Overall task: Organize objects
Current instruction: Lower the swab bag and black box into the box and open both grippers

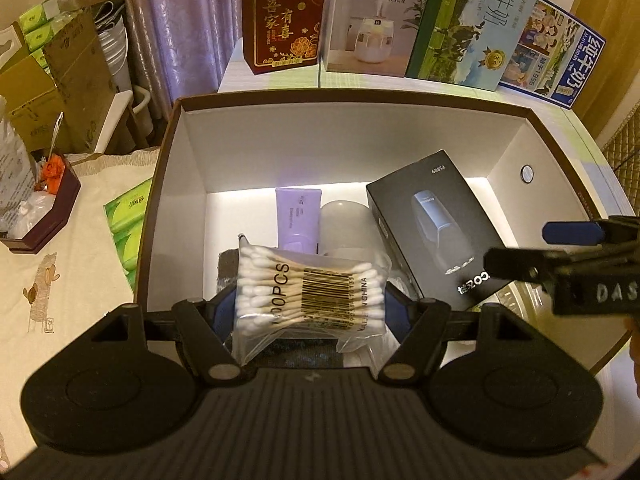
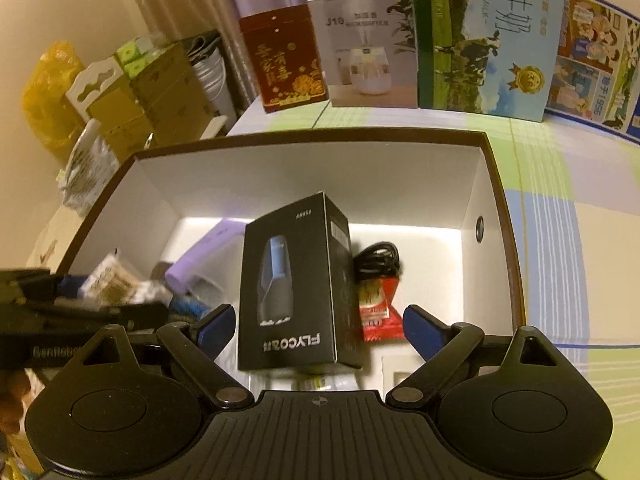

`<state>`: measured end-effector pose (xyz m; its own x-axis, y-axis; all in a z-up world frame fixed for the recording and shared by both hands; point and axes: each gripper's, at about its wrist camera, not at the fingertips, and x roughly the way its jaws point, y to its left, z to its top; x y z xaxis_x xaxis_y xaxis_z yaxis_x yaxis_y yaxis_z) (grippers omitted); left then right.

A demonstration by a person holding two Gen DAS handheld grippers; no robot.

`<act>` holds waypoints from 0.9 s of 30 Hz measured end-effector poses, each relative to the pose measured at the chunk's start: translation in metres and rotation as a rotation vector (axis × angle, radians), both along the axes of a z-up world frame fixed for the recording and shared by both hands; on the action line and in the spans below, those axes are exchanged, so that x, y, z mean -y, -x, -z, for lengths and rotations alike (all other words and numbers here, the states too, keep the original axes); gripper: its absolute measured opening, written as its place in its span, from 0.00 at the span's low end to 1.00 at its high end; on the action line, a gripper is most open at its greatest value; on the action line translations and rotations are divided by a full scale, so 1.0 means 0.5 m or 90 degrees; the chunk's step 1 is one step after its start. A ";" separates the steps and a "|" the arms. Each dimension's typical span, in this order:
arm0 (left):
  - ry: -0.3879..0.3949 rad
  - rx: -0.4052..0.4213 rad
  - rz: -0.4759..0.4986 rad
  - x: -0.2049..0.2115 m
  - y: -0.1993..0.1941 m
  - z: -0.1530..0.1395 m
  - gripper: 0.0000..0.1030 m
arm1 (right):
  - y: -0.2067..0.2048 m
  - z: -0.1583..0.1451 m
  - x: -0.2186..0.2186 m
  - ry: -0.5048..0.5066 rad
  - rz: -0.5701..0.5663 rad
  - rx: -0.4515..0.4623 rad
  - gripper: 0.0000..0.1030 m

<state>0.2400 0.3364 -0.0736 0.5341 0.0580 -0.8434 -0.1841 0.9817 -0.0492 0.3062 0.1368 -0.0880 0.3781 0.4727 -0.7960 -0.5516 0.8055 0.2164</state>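
One light, crinkly cotton swab bag [image 1: 308, 294] pinched in left hand-held gripper [image 1: 310, 308], probably slippery; right hand-held gripper [image 2: 320, 330] open around black box [image 2: 294, 284].

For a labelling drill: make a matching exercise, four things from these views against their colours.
Things:
1. swab bag
2. shaver box
3. tube
4. packet

Colours:
a. red
b. clear, white tips inside
c. lilac
d. black

Pairs: 1-b, 2-d, 3-c, 4-a
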 end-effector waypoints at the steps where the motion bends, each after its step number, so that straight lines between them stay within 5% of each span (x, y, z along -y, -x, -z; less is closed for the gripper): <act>1: 0.001 0.000 0.000 0.000 0.000 0.000 0.66 | 0.002 0.000 0.001 0.001 -0.003 0.001 0.86; 12: -0.004 0.025 -0.006 0.010 0.017 -0.029 0.84 | 0.031 -0.016 0.018 0.008 -0.027 0.032 0.98; 27: -0.038 0.087 -0.067 0.075 0.145 -0.116 0.99 | 0.122 -0.081 0.141 -0.033 -0.013 0.058 0.98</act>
